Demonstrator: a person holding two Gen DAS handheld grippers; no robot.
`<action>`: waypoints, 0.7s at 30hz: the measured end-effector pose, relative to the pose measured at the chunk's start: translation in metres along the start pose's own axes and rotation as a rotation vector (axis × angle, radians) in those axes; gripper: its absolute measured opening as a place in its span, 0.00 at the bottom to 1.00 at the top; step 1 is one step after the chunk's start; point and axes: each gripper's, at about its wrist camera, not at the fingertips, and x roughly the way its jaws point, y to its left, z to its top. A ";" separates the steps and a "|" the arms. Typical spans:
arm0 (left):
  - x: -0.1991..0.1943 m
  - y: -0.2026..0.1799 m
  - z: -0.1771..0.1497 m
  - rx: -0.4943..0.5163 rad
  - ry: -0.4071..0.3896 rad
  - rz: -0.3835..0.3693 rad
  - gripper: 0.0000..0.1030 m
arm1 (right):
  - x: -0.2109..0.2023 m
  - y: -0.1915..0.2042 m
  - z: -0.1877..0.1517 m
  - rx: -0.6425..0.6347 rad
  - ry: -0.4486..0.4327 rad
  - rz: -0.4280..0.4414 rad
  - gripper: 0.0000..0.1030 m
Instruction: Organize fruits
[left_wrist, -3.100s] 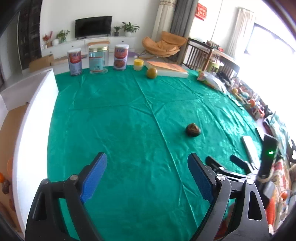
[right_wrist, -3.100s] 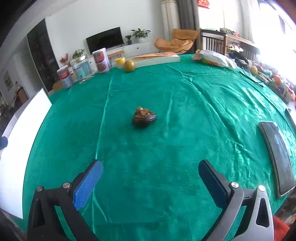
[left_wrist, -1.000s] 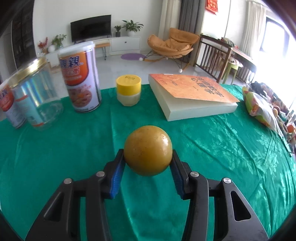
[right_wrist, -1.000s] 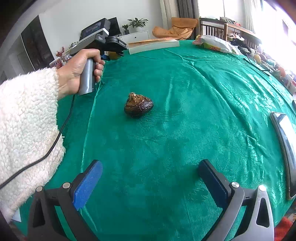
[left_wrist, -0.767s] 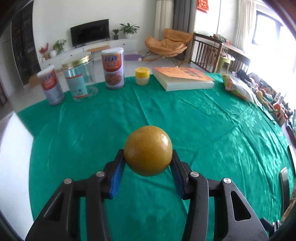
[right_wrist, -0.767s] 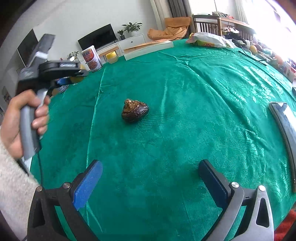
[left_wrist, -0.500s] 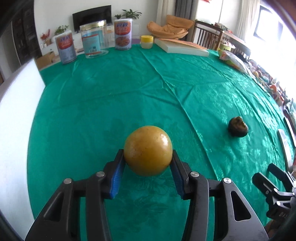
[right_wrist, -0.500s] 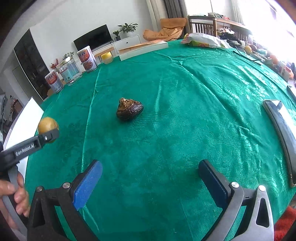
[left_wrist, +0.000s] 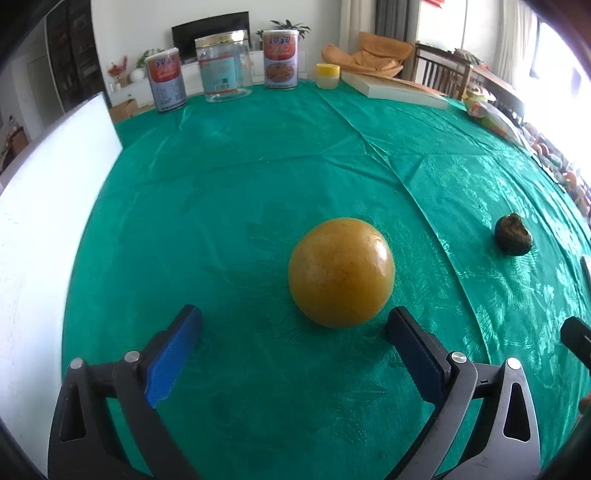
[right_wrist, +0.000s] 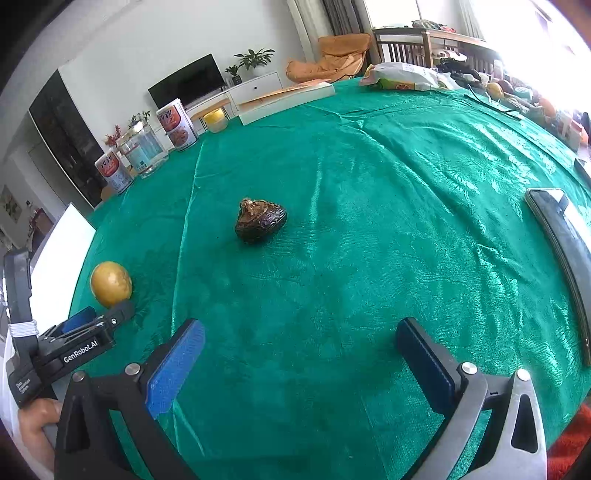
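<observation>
From the left wrist, the left tool (left_wrist: 291, 332) stands released, its jaws wide, with the round yellow fruit (left_wrist: 340, 272) resting on the green worktop (left_wrist: 229, 192) just ahead, nearer the right-side finger; being round, it has no long axis. From the right wrist, the right tool (right_wrist: 299, 350) is also spread and empty, and the dark wrinkled fruit (right_wrist: 260, 220) lies well ahead, slightly left of centre, its long axis running roughly crosswise, so the right tool looks better placed to take it.

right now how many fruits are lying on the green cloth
2. A yellow fruit sits free just ahead of the open left hand-held gripper. A dark fruit lies mid-cloth, ahead of the right hand-held gripper. Others may sit in the far clutter.
</observation>
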 end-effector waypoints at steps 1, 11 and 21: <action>0.000 0.001 0.000 -0.003 0.001 -0.002 0.99 | -0.004 0.001 0.002 0.000 -0.025 0.015 1.00; 0.000 0.001 -0.001 -0.004 0.001 -0.003 0.99 | 0.061 0.033 0.055 -0.194 0.058 0.017 0.85; 0.000 0.001 -0.001 -0.004 0.001 -0.002 0.99 | 0.042 0.029 0.021 -0.281 0.045 -0.170 0.89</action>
